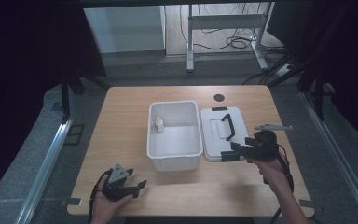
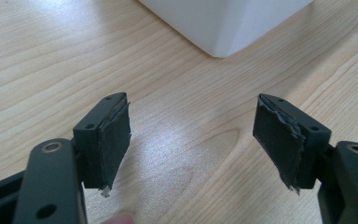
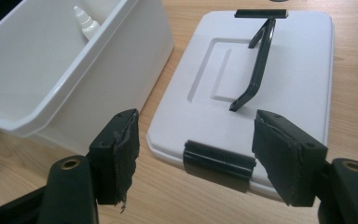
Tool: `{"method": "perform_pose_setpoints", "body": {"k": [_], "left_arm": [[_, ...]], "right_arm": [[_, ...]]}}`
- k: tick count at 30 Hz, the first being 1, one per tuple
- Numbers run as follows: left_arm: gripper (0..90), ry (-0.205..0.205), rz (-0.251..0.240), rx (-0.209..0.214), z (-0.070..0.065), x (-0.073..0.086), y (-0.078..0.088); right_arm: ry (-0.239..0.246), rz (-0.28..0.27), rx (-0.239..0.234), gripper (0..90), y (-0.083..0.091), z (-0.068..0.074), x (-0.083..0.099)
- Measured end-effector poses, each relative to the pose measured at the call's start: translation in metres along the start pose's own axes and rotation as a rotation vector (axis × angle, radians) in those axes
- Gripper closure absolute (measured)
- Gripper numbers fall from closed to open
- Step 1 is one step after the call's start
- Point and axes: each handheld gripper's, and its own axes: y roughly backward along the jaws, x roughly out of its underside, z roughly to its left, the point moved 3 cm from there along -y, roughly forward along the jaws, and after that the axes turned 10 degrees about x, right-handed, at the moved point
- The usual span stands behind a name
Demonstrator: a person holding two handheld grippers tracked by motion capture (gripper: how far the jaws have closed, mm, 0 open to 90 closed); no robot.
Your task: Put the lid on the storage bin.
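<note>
A white plastic bin [image 1: 175,151] stands at the table's middle with a small white dropper bottle [image 1: 159,123] upright in its far left corner. Flat beside it on the right lies the bin's white lid [image 1: 214,140], its black handle [image 1: 227,126] raised. My right gripper [image 1: 230,151] hovers over the lid's near edge, jaws open and empty. In the right gripper view the gripper [image 3: 196,135] looks down on the lid [image 3: 279,70], its black front clip [image 3: 219,163] and the bottle [image 3: 86,22]. My left gripper [image 1: 137,188] rests open near the table's front left, and the left gripper view shows it [image 2: 193,121] over bare wood.
The wooden table [image 1: 121,121] has a dark round hole [image 1: 219,97] near its far edge. A corner of the bin [image 2: 223,28] lies just ahead of my left gripper. Beyond the table are a desk frame [image 1: 223,28] and cables on the floor.
</note>
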Motion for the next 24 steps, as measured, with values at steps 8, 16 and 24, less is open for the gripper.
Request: {"method": "perform_pose_setpoints", "body": {"k": [8, 16, 24], "left_arm": [[27.5, -0.001, 0.001, -0.001, 0.001, 0.0, 0.0], [27.5, -0.002, 0.002, 0.0, 0.001, 0.001, -0.001], [27.5, -0.007, 0.012, 0.002, 0.0, 0.001, -0.004]], "right_arm": [[0.021, 0.024, -0.001, 34.6, -0.003, 0.001, -0.019], [0.024, 0.065, -0.017, 37.4, -0.009, 0.002, -0.035], [0.02, 0.098, 0.0, 37.9, -0.018, 0.0, -0.045]]}}
